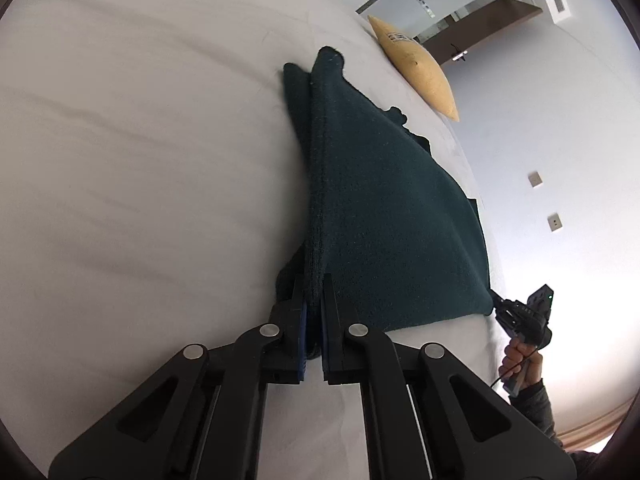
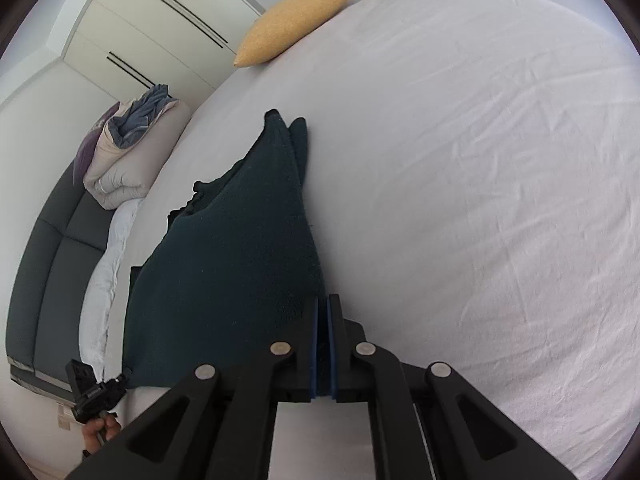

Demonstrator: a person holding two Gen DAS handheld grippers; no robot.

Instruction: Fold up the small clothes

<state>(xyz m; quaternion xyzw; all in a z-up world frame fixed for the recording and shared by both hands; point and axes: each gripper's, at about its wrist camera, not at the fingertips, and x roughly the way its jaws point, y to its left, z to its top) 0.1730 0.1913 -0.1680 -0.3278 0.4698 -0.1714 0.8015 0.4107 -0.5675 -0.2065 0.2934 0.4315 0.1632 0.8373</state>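
the dark green cloth lies part folded on the bed, its near corners clamped by the left gripper and right gripper, so the next fold looks ready.

Soft daylight fills both views, with strong white glare at the right edge of the left wrist view. The fisheye lens bends the bed and darkens the corners. Focus is sharp.

White-sheeted bed, yellow pillow, cream wardrobe, grey sofa.
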